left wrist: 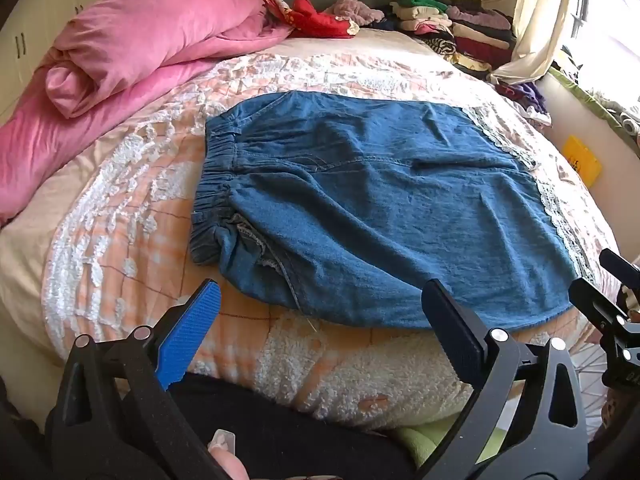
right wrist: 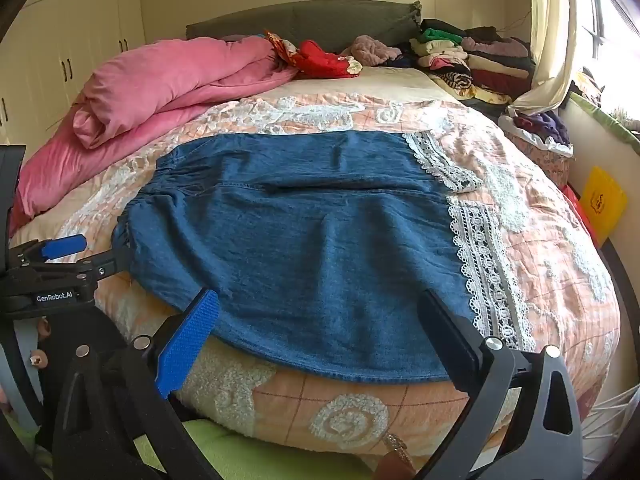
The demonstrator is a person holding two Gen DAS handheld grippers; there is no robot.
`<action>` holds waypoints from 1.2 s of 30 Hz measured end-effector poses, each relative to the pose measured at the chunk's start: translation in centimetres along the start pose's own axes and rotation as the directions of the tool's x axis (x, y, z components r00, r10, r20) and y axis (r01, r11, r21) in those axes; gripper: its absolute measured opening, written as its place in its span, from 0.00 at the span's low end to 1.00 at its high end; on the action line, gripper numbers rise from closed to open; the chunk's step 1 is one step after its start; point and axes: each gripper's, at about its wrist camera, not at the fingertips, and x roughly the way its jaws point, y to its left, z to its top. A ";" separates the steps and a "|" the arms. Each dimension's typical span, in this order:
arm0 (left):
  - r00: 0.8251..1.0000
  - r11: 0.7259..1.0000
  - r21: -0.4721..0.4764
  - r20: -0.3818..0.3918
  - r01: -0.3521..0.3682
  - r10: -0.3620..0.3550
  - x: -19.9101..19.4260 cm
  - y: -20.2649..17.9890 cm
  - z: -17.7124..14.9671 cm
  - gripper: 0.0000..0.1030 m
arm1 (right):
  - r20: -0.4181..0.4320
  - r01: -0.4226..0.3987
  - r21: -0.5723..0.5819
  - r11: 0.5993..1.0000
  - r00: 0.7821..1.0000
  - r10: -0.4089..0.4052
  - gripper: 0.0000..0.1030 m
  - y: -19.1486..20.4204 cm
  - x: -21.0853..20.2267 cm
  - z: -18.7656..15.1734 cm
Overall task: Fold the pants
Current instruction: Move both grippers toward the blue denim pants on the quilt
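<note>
I see the pants (left wrist: 372, 204) lying flat across the bed (left wrist: 132, 208), waistband toward the pink duvet (left wrist: 132, 44), lace cuffs toward the window side. My left gripper (left wrist: 320, 320) hangs over the near edge with jaws spread wide, nothing between them; the right gripper (right wrist: 316, 324) does the same nearer the cuffs. Only the left view gives me the elastic waistband (left wrist: 216, 184) and the rumpled denim beside it. Only the right view shows the lace trim (right wrist: 480, 264) in full and the wardrobe doors (right wrist: 72, 60). Each camera catches the other gripper at its frame edge. Folded clothes (right wrist: 472, 60) are stacked by the headboard (right wrist: 304, 20) in both.
</note>
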 end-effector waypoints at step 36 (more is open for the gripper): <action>0.999 1.000 -0.003 0.039 -0.017 0.017 0.8 -0.1 1.5 0.91 | -0.006 0.003 -0.055 0.999 1.000 -0.004 0.96 1.3 2.3 1.7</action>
